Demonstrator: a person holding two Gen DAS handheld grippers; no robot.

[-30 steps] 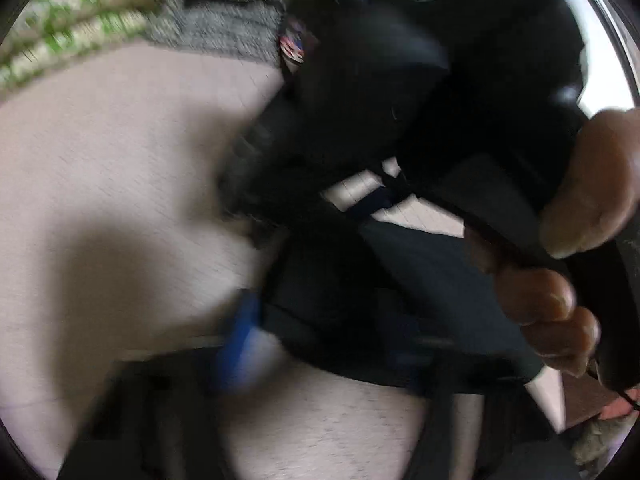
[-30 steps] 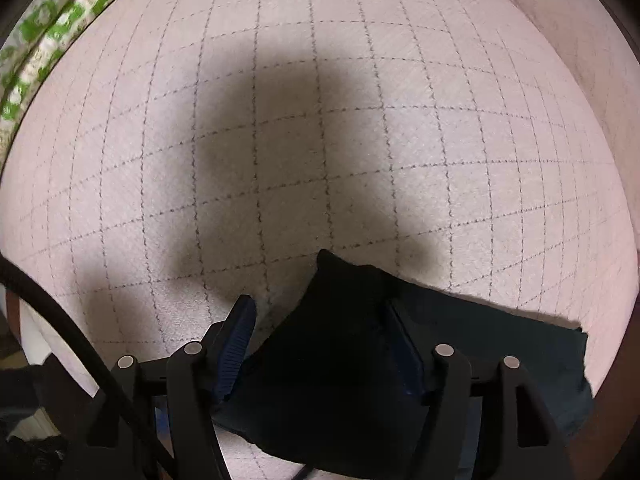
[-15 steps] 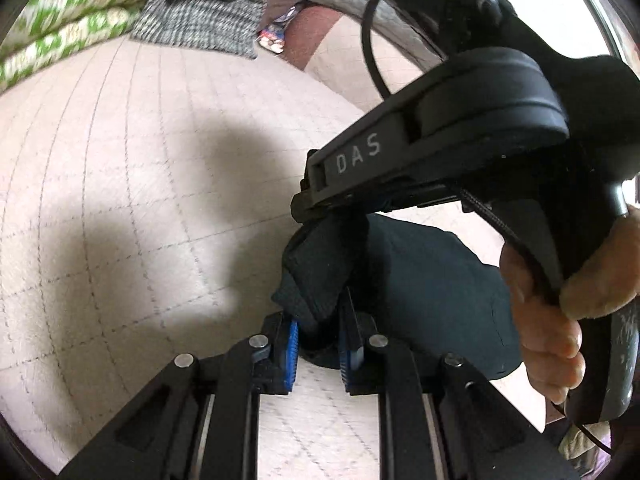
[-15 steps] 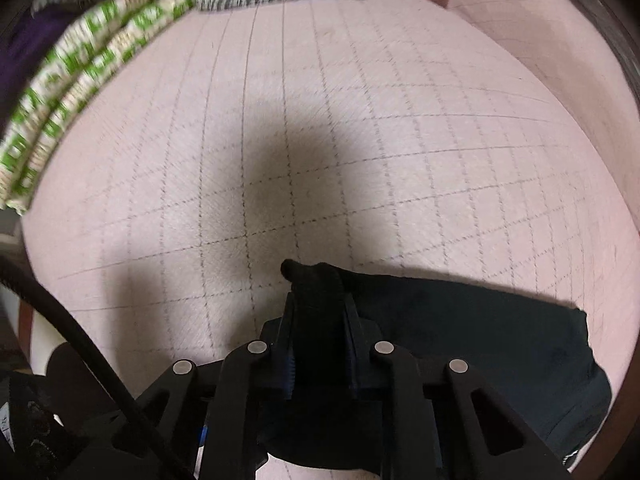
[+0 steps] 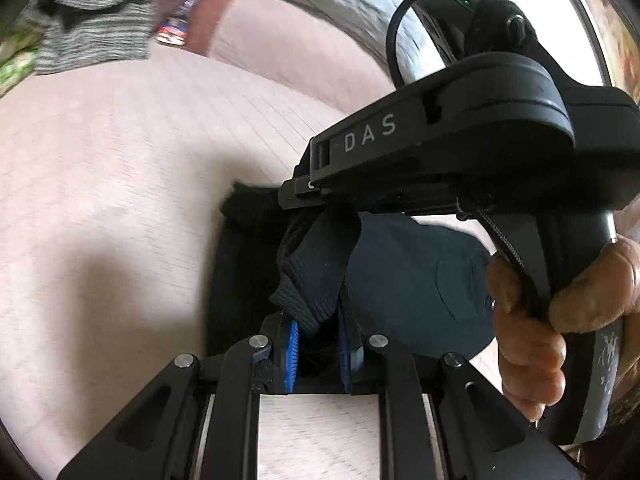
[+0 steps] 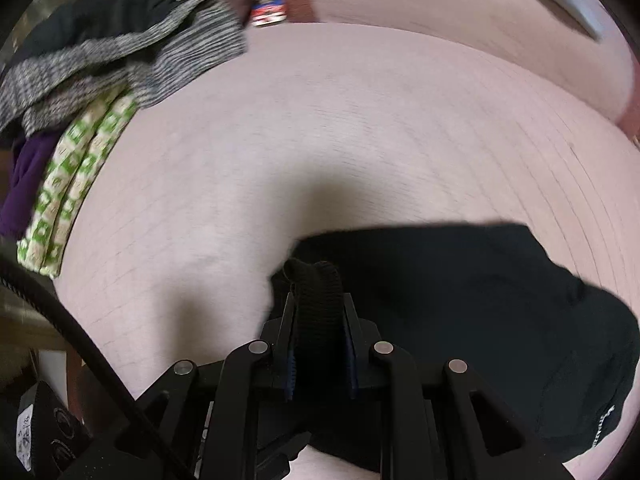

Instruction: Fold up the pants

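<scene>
Blurrily, both tongs, left [image 5: 318, 350] and right [image 6: 320, 350], pinch the dark pants [image 6: 460, 300].

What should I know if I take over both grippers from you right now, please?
Left gripper: shut on a ribbed edge of the dark pants.
Right gripper: shut on a bunched band of the same pants.
The two grips sit close together; the rest of the pants lies on the pink quilted cover, already partly folded.
Other clothes are piled at the far edge.
Left to do: carry the held edge over, lay it flat, release, then smooth the fold.
</scene>
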